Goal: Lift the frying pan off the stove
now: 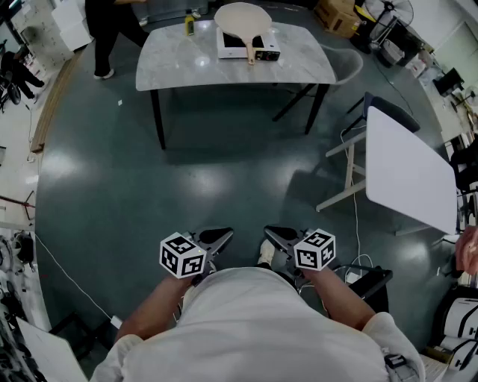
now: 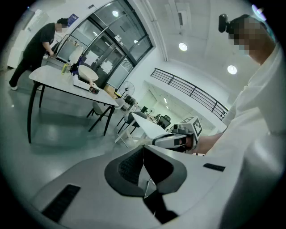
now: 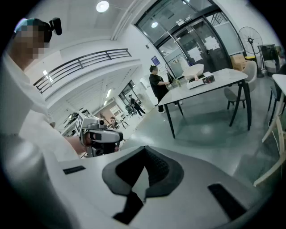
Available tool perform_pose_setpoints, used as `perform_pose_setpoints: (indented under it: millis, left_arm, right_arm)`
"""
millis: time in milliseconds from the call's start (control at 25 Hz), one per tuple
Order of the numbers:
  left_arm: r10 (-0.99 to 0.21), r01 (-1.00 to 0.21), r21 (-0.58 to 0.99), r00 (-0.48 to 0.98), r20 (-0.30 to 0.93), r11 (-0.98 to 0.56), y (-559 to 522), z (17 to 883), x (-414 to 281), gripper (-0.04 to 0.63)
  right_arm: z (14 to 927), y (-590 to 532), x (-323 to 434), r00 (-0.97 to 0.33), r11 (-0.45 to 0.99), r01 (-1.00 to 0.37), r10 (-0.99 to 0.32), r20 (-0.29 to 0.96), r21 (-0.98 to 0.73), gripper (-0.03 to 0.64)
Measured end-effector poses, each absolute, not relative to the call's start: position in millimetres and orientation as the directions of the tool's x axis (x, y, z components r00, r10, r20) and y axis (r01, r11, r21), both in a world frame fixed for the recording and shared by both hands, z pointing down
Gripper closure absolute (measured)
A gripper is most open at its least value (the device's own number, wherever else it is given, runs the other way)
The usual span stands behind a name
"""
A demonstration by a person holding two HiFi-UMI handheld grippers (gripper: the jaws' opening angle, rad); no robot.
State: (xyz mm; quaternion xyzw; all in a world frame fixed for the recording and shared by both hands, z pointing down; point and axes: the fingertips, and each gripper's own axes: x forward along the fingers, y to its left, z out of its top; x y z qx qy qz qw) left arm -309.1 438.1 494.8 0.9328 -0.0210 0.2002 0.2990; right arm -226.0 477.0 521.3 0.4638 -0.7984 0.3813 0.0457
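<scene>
A pale frying pan rests on a small white stove on the grey table far across the room, handle toward me. Both grippers are held close to my body, well short of the table. My left gripper is shut with nothing in it, and so is my right gripper. The left gripper view shows the pan small at far left beyond its closed jaws. In the right gripper view the pan and stove lie beyond that gripper's closed jaws.
A person in black stands at the table's far left corner. A yellow bottle stands next to the stove. A chair and a white folding table are at the right. Open grey floor lies between me and the table.
</scene>
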Motion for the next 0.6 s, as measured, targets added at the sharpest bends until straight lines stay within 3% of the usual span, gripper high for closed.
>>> perform_pose_setpoints:
  millis: [320, 600]
  left_arm:
    - [0.116, -0.099, 0.469, 0.906, 0.408, -0.878, 465, 481, -165, 0.575]
    - [0.068, -0.149, 0.474, 0.909, 0.411, -0.868, 464, 482, -72, 0.575]
  right_arm:
    - [524, 497, -97, -0.577, 0.294, -0.771, -0.7, 0.422, -0.565, 0.614]
    - [539, 503, -8, -0.615, 0.323, -0.742, -0.677, 0.405, -0.587, 0.611]
